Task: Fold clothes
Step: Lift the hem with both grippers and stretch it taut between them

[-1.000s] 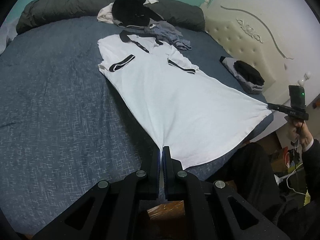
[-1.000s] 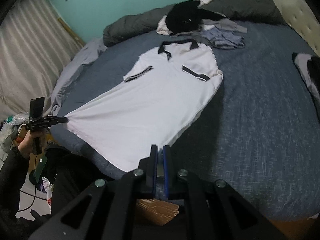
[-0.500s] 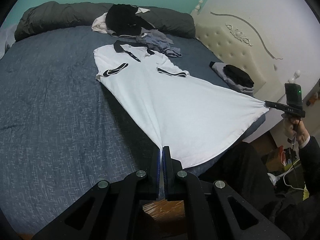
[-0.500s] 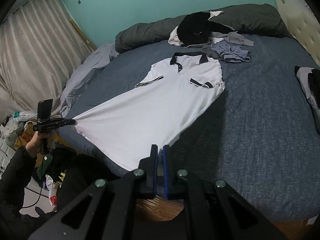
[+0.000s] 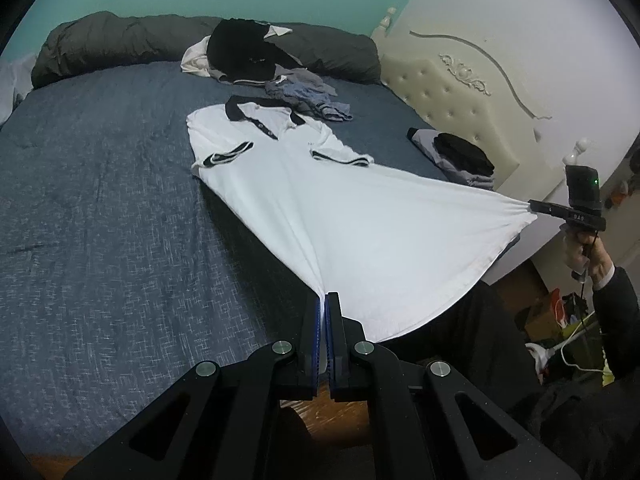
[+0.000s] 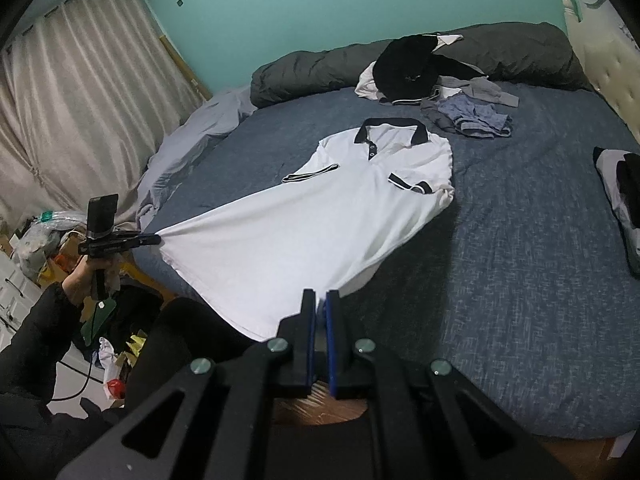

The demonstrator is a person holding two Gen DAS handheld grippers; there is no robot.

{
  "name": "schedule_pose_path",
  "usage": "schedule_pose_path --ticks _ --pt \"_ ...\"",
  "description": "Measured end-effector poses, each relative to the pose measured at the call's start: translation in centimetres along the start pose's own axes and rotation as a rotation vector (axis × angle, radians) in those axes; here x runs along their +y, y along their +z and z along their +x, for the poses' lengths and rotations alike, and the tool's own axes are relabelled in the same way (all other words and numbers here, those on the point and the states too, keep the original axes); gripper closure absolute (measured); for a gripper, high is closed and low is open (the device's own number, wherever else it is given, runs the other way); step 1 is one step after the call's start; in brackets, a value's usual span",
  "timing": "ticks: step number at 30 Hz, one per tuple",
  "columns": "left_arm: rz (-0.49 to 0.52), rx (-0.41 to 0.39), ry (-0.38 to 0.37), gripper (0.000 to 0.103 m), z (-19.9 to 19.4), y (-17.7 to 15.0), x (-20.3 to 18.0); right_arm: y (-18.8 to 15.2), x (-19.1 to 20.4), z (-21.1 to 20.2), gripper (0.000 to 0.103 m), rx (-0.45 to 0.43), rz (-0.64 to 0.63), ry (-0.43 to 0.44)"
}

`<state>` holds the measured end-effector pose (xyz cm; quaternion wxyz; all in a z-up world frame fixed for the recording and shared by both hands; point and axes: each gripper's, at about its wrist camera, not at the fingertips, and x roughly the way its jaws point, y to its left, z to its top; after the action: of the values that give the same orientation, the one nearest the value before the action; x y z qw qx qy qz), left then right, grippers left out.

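Note:
A white polo shirt (image 5: 340, 208) with a black collar and black sleeve trim lies face up on the blue bed (image 5: 100, 200), collar at the far end. My left gripper (image 5: 323, 298) is shut on one hem corner. My right gripper (image 6: 320, 298) is shut on the other hem corner. The hem hangs taut between them, lifted above the bed's near edge. In the left wrist view the right gripper (image 5: 534, 206) shows at the far right, held in a hand. The right wrist view shows the shirt (image 6: 312, 216) and the left gripper (image 6: 154, 239) at the far left.
A heap of dark and grey clothes (image 5: 248, 52) lies beyond the collar, against a rolled grey duvet (image 5: 120, 40). A folded stack (image 5: 460, 152) sits by the padded headboard (image 5: 452, 92). Curtains (image 6: 80, 112) and floor clutter (image 6: 112, 340) flank the bed's left side.
Both grippers have risen and drawn back from the bed, each still holding its hem corner. The lower half of the shirt has come up off the bed and stretched tighter.

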<state>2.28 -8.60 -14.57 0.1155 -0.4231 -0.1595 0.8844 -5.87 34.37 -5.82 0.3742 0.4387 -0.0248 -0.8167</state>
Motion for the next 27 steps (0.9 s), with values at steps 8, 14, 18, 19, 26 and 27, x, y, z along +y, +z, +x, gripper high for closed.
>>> schedule_pose_path --ticks 8,14,18,19,26,27 --pt "0.026 -0.022 -0.017 0.101 -1.5 0.3 -1.2 -0.3 1.2 -1.6 0.099 0.002 -0.031 0.024" --pt "0.01 -0.022 -0.028 0.101 -0.3 1.7 -0.1 0.9 -0.5 -0.6 0.099 -0.006 0.012 0.026" --pt "-0.008 -0.019 -0.026 0.101 1.3 3.9 1.5 2.8 -2.1 1.1 0.099 -0.005 0.046 0.032" --pt "-0.013 -0.017 -0.024 0.101 1.7 4.4 1.9 3.4 -2.6 1.6 0.099 -0.007 0.054 0.031" --pt "-0.07 -0.018 -0.012 0.101 6.0 9.8 6.6 8.7 -6.3 6.0 0.099 -0.005 0.102 0.017" --pt "-0.082 -0.021 -0.011 0.101 6.8 10.8 7.5 9.7 -7.1 6.8 0.099 -0.005 0.11 0.013"
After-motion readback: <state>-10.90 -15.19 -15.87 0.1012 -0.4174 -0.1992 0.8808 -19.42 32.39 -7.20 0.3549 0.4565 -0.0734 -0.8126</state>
